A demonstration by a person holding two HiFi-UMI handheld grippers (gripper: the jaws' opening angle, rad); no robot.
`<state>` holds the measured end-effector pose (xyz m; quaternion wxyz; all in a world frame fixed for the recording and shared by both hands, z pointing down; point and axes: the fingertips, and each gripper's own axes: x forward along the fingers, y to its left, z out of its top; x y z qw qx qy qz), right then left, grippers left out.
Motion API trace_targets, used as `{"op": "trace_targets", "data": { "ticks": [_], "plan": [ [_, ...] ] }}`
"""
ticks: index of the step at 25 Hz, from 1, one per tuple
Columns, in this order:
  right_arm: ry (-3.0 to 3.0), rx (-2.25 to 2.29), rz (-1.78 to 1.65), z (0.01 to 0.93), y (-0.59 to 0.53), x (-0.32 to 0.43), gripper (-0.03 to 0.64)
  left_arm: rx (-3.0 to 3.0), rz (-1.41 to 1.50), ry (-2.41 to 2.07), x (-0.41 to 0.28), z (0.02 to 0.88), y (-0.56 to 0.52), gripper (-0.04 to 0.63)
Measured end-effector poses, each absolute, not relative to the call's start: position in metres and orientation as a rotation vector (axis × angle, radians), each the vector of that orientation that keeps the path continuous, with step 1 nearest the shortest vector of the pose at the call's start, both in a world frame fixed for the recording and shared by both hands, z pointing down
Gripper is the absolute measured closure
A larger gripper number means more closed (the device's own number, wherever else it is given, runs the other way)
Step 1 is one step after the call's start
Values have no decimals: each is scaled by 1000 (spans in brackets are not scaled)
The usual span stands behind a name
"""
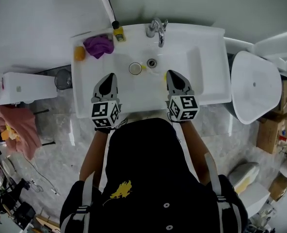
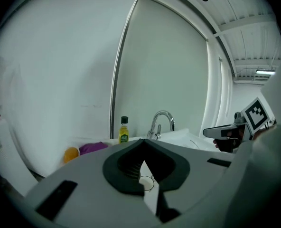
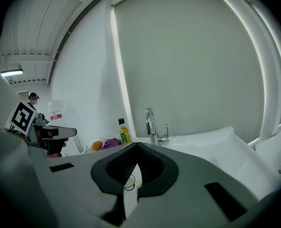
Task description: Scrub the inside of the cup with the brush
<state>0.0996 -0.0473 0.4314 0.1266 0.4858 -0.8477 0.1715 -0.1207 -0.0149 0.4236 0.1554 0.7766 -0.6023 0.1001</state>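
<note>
Your left gripper [image 1: 109, 77] is clenched with nothing between its jaws, and your right gripper [image 1: 172, 74] is clenched and empty too. Both hang over the front part of the white sink [image 1: 206, 38]. The cup [image 1: 135, 68] stands upright in the basin, ahead of your grippers and just left of the drain [image 1: 151, 62]. A small yellow thing [image 1: 143, 67] lies against its right side; too small to tell what it is.

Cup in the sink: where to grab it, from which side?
Probably the rim, from above with the left gripper, opened first: the cup stands upright, mouth up, beside the drain, so one jaw can go inside and one outside.
</note>
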Motion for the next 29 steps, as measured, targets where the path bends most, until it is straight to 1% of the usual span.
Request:
{"op": "trace_targets", "data": {
  "ticks": [7,21,29],
  "plan": [
    [-2508,1436,447,406,-40,100,591,2271,299,-1757,-121,402,-8,578],
    [-2501,1384,372,391,-27,96,591,2309,308,-1728,-109,403,1,578],
    [-2508,1368,350,384,-17,84,591,2290,300,-1721,-119,408,15,578]
  ]
}}
